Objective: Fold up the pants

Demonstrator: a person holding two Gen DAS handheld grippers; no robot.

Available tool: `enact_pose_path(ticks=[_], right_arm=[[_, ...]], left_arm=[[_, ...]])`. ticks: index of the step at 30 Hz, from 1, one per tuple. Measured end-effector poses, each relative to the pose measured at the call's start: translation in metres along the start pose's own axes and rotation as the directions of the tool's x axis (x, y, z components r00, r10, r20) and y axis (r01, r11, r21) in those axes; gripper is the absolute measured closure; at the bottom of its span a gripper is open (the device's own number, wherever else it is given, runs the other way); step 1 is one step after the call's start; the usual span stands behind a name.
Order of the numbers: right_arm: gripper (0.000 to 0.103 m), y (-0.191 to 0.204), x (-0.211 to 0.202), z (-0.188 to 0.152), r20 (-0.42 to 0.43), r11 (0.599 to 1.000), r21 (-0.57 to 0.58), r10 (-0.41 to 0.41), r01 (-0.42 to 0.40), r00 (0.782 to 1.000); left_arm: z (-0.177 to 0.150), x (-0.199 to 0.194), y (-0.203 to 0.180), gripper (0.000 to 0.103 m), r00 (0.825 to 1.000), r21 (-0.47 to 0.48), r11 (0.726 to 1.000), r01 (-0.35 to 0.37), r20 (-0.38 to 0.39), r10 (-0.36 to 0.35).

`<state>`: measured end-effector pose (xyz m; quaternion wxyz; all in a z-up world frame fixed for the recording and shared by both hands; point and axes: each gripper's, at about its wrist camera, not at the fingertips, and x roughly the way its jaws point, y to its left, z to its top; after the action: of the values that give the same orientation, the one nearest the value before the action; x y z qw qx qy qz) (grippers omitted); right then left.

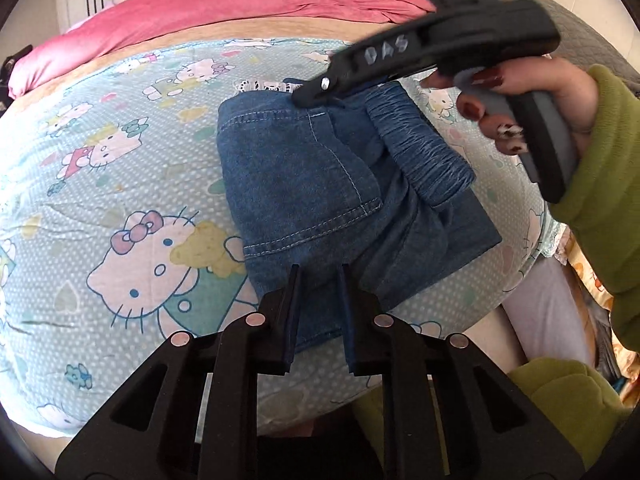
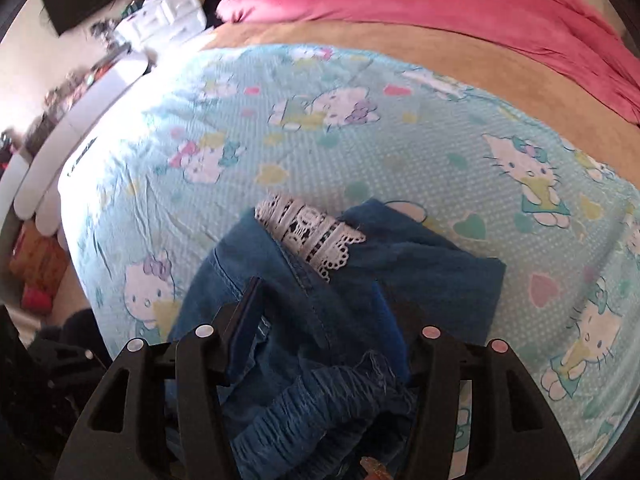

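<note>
My left claw apart over the folded jeans on the bed sheet, my right claw spread wide above the jeans' lace trim

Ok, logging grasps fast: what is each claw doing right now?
Left claw: open, empty, above the folded pants.
Right claw: open, fingers straddling the pants, not clamped.

A bed under a cartoon-cat sheet carries folded denim pants and a pink blanket.
</note>
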<state>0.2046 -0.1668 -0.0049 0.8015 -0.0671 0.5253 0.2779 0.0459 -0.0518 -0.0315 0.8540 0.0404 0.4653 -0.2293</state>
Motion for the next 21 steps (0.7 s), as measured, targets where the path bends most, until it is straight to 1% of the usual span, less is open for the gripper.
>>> enact_pose_path(ticks=[1, 2, 3, 5, 6, 9, 11, 12, 17, 18, 21], right_arm=[[0.097, -0.001, 0.009, -0.001, -0.032, 1.000, -0.006, -0.002, 0.002, 0.999], [0.098, -0.001, 0.014, -0.001, -0.046, 1.000, -0.007, -0.006, 0.006, 0.999], [0.098, 0.002, 0.015, -0.001, -0.041, 0.999, -0.015, -0.033, 0.032, 0.999], [0.098, 0.007, 0.009, 0.004, 0.009, 0.996, -0.029, -0.080, 0.080, 0.997], [0.098, 0.008, 0.006, 0.008, 0.032, 0.996, -0.025, -0.089, 0.090, 0.996], [0.098, 0.005, 0.019, 0.012, 0.025, 0.993, -0.030, -0.116, 0.117, 0.993], [0.098, 0.002, 0.031, 0.010, 0.013, 0.993, -0.020, -0.120, 0.120, 0.993], [0.098, 0.001, 0.032, 0.008, 0.021, 0.993, -0.012, -0.121, 0.121, 0.992], [0.095, -0.001, 0.019, 0.009, 0.070, 0.992, 0.026, -0.123, 0.121, 0.990], [0.094, -0.001, 0.015, 0.008, 0.078, 0.992, 0.033, -0.125, 0.123, 0.989], [0.080, 0.000, -0.001, 0.009, 0.120, 0.991, 0.062, -0.125, 0.119, 0.985]], left_arm=[[0.000, 0.000, 0.000, 0.093, 1.000, 0.001, 1.000, 0.000, 0.000, 0.000], [0.000, 0.000, 0.000, 0.093, 1.000, 0.005, 1.000, -0.002, -0.002, 0.002], [-0.001, -0.001, -0.001, 0.093, 1.000, 0.007, 1.000, -0.004, -0.001, 0.004], [0.000, -0.002, -0.002, 0.093, 1.000, 0.007, 1.000, -0.006, -0.002, 0.006], [0.000, -0.002, -0.002, 0.093, 1.000, 0.007, 1.000, -0.007, -0.001, 0.007], [0.000, 0.000, -0.005, 0.093, 1.000, 0.008, 1.000, -0.012, -0.002, 0.012], [0.002, 0.001, -0.008, 0.093, 1.000, 0.009, 1.000, -0.015, -0.001, 0.015], [0.002, 0.001, -0.009, 0.093, 1.000, 0.009, 1.000, -0.015, -0.001, 0.015], [0.001, 0.002, -0.011, 0.093, 1.000, 0.007, 1.000, -0.018, -0.002, 0.018], [0.000, 0.001, -0.011, 0.093, 1.000, 0.006, 1.000, -0.018, -0.002, 0.018], [-0.002, 0.000, -0.011, 0.093, 1.000, -0.001, 1.000, -0.018, -0.001, 0.018]])
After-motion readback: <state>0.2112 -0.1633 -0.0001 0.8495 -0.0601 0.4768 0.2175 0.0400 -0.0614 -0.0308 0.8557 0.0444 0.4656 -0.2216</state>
